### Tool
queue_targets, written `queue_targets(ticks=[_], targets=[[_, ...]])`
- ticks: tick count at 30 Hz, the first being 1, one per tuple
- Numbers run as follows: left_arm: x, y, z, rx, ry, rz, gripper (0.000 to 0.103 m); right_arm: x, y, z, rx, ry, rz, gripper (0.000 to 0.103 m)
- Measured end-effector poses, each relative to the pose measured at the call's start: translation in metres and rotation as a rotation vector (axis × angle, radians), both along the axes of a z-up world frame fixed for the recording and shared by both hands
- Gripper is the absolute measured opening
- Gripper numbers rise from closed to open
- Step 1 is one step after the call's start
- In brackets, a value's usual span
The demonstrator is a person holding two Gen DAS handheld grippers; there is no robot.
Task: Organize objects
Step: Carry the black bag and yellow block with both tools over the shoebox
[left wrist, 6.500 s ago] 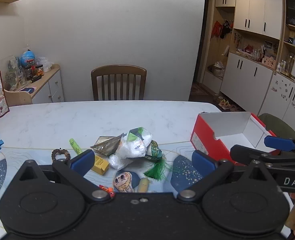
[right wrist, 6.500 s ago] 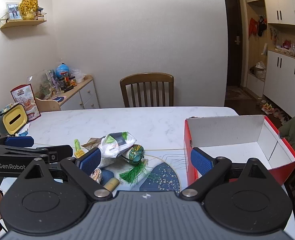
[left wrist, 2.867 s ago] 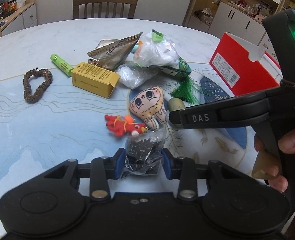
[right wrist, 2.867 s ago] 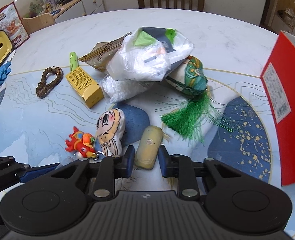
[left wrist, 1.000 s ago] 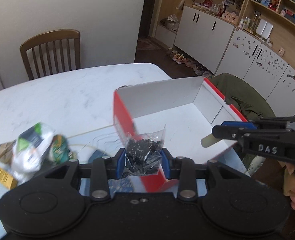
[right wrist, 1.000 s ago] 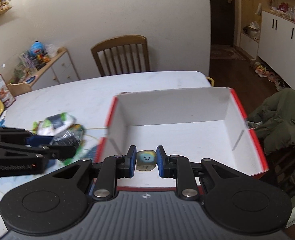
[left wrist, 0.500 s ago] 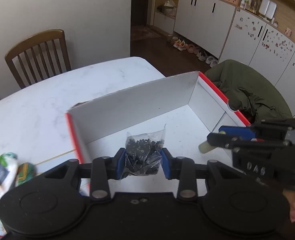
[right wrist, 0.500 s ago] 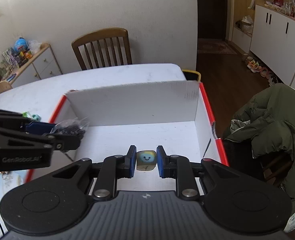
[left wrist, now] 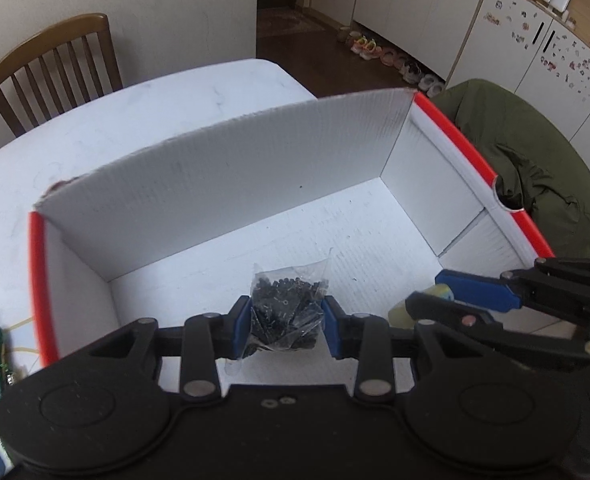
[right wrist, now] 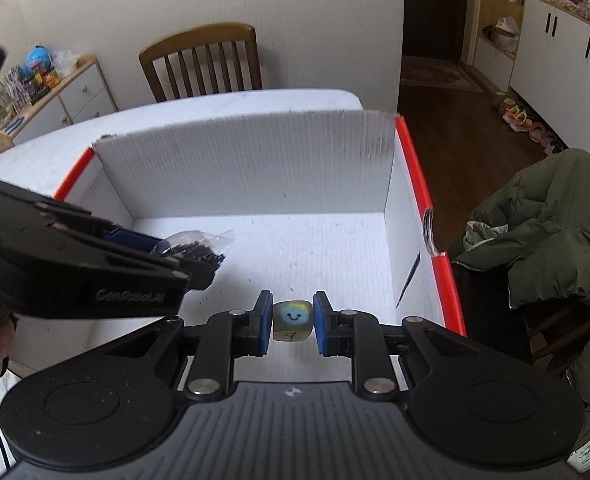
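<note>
A clear bag of black beads (left wrist: 285, 312) is pinched by the left claw (left wrist: 286, 326). A pale block with a smiling face (right wrist: 292, 320) is clamped in the right claw (right wrist: 293, 322). Both are held above the white floor of the red-rimmed box (right wrist: 411, 160).

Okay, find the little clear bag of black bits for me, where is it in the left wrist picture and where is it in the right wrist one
Left wrist: the bag of black bits sits low at centre, clamped in the left gripper.
Right wrist: the bag shows at mid-left, sticking out of the left gripper.
Shared landmark: the red-edged white box under both grippers.
</note>
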State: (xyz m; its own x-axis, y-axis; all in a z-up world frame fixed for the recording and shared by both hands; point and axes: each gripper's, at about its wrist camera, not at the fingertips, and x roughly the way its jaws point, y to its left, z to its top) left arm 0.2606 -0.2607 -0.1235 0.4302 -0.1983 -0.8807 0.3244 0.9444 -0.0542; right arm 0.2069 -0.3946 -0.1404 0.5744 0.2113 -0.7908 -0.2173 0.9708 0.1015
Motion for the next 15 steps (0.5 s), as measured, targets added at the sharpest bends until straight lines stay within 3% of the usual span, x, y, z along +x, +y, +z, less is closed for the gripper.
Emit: queue_targets(ticks=[15], targets=[[0.015,-0.015,-0.026,0.035,0.151,-0.062,0.037,-0.004,0.004,-0.012,-0.027,0.095,0.081,0.021]])
